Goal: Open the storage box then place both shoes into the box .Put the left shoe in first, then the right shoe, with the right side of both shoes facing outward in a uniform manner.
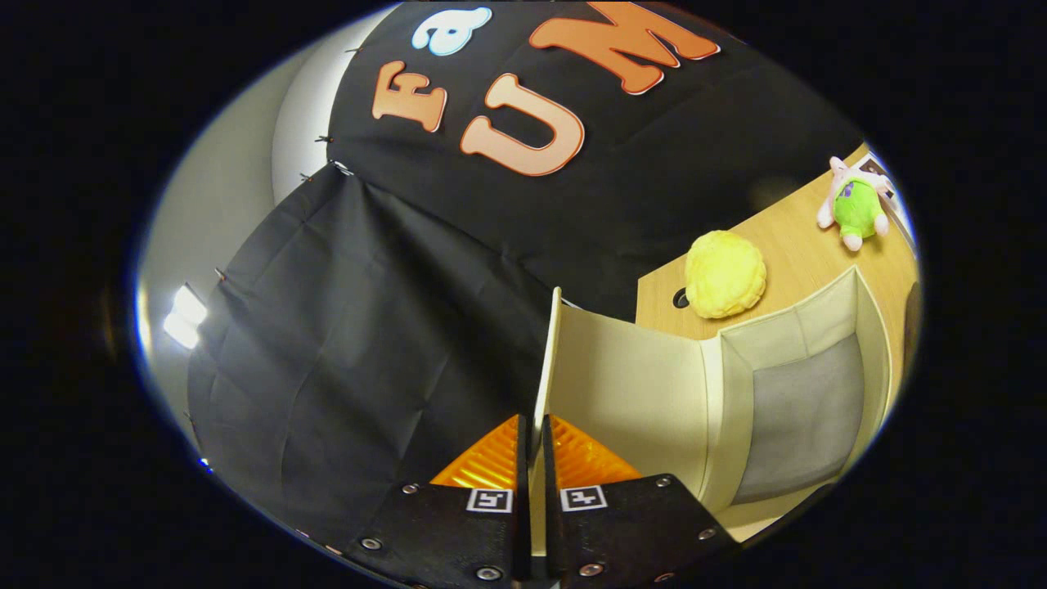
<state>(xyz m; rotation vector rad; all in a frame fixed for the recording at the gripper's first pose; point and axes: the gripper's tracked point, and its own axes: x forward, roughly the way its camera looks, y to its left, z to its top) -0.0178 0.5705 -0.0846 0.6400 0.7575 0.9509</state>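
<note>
Tongs pinch the storage box lid edge, lid raised; no readable labels

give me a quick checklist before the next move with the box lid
1. Grip on the lid: the gripper has both fingers closed on the edge of the lid, which runs up between them. ok
2. Lid swung open: it stands away from the storage box, and the opening shows. ok
3. Box interior free for the left shoe: the grey inner floor looks bare in the part seen. ok
4. Shoes located: cannot tell.
5. Clutter by the box: a yellow plush toy and a green plush toy lie on the wooden table beyond the box, apart from it. ok
6. Lid will stay open once released: cannot tell.
</note>
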